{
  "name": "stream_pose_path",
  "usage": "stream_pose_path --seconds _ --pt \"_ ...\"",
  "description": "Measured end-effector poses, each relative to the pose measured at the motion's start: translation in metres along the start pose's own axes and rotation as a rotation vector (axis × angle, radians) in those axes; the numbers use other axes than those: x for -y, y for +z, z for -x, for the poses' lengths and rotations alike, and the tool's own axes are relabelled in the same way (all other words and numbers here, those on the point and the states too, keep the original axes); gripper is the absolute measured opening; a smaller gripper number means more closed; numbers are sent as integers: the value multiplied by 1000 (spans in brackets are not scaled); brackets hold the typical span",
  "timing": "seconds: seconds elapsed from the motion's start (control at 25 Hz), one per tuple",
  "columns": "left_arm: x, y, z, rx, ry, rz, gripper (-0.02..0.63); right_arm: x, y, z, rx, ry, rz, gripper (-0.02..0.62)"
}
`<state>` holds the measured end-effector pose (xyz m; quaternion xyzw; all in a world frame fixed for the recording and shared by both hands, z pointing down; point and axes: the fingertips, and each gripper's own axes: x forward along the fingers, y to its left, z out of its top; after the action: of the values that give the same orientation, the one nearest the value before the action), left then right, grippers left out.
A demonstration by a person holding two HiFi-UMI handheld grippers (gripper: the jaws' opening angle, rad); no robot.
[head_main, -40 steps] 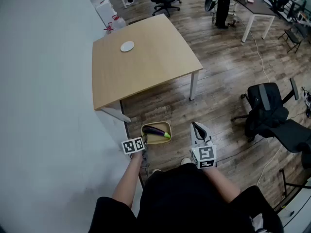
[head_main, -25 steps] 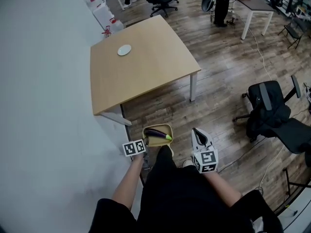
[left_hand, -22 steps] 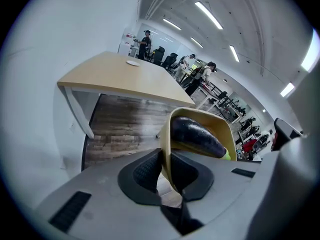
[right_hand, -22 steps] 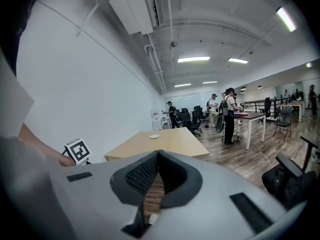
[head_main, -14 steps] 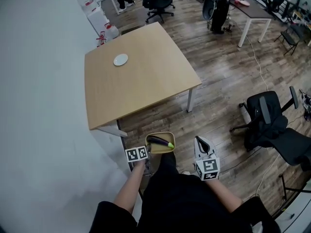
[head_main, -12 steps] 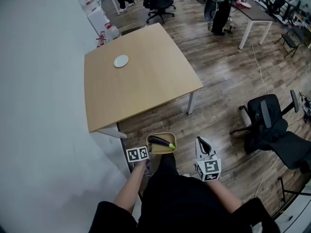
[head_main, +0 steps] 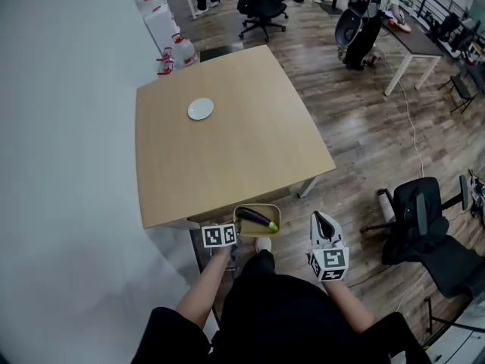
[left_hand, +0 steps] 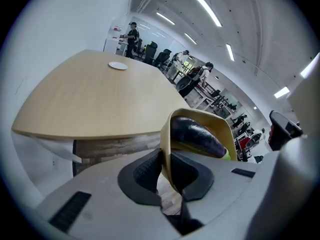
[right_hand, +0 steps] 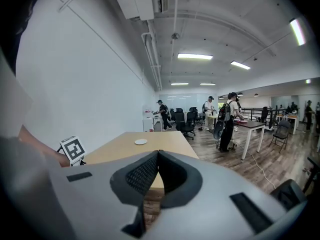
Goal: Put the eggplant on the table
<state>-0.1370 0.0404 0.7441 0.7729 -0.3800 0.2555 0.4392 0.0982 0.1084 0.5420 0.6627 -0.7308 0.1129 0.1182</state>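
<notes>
- Clamped on the near rim of a tan bowl (left_hand: 199, 114) with the left gripper (left_hand: 165, 156): pads almost together, only the thin bowl wall between them.
- Shut on nothing at the right gripper (right_hand: 156, 156): pads touching, held off to the right of the bowl, not in contact with it.
- Carrying the eggplant (left_hand: 196, 135) inside that bowl: dark purple, lying across it, green stem end toward the right.
- In the head view, holding the bowl just short of the near edge of the table (head_main: 227, 142), over the floor, not yet above the tabletop.
- On the table itself, just one small white plate (head_main: 201, 109) toward the far side, well apart from the bowl.
- Off to the right, a black office chair (head_main: 420, 222), clear of both grippers.
- Risk, as a judgement: single-sided rim grip, so likely to pivot in the pads and tip the bowl; would roll the eggplant out onto the floor.
- Also likely to clip the table edge with the bowl's underside if brought in too low; could knock the rim out of the pads.
- Smooth, rounded eggplant skin: probably slippery for a direct pinch with the right gripper.
- No readable brand, label or text anywhere; only square black-and-white markers on the gripper cubes.
</notes>
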Motion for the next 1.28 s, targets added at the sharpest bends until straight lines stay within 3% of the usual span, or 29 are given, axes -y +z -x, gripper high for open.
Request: stream_pose_path --seconds 0.36,0.8,1.08,1.28 --pt "-38 95 -38 -1 -29 -13 32 5 28 -82 -16 -52 9 60" --pt "-41 159 -93 -10 -58 -26 32 21 23 -124 -60 -74 -7 60" --pt "-46 209 -118 8 -32 -9 32 26 32 -186 -43 20 -9 60" --pt "-61 243 -144 -6 28 22 32 48 60 -250 -17 67 -6 60"
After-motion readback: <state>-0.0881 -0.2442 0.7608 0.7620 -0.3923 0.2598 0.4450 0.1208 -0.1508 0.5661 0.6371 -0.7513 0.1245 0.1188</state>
